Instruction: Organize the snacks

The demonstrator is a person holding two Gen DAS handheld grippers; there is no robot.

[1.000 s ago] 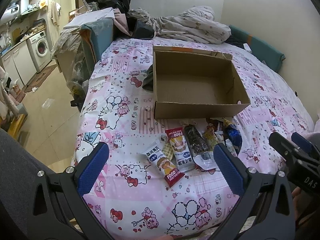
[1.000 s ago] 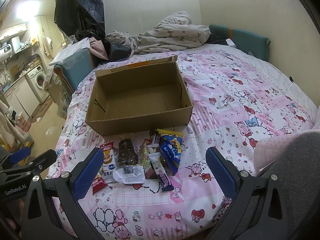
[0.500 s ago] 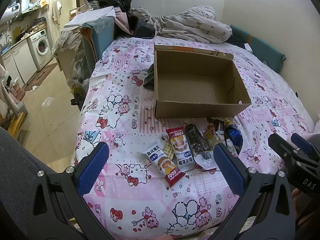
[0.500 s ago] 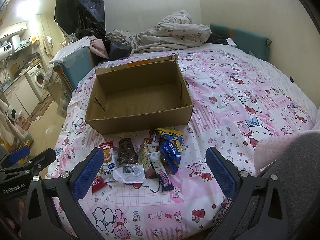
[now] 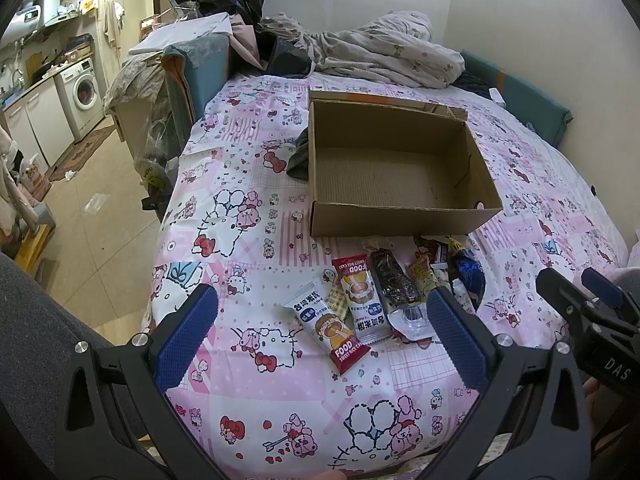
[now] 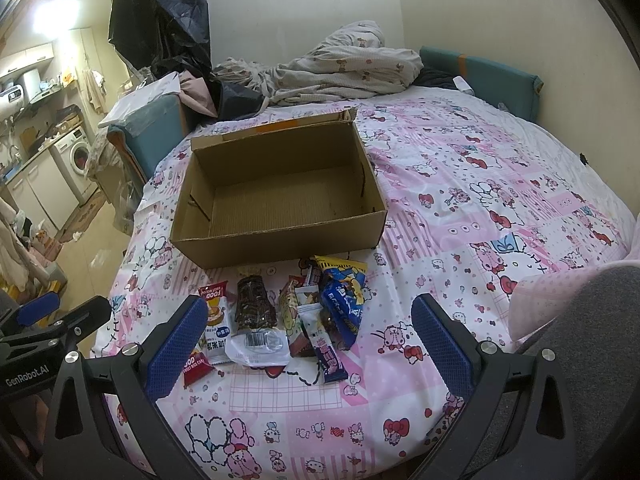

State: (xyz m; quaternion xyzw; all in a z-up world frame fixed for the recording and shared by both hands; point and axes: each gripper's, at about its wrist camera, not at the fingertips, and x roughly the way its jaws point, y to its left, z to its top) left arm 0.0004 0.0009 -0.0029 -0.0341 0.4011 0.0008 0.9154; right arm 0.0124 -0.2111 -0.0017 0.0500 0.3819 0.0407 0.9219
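Both hand-held grippers, left (image 5: pixel 320 332) and right (image 6: pixel 308 336), hang spread and empty above the bed (image 6: pixel 480 200). Snacks (image 6: pixel 280 320) lie just before the empty box (image 6: pixel 276 240).

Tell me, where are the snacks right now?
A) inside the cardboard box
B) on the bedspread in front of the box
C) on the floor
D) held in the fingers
B: the snack packets lie on the bedspread just in front of the cardboard box, whose inside is bare.
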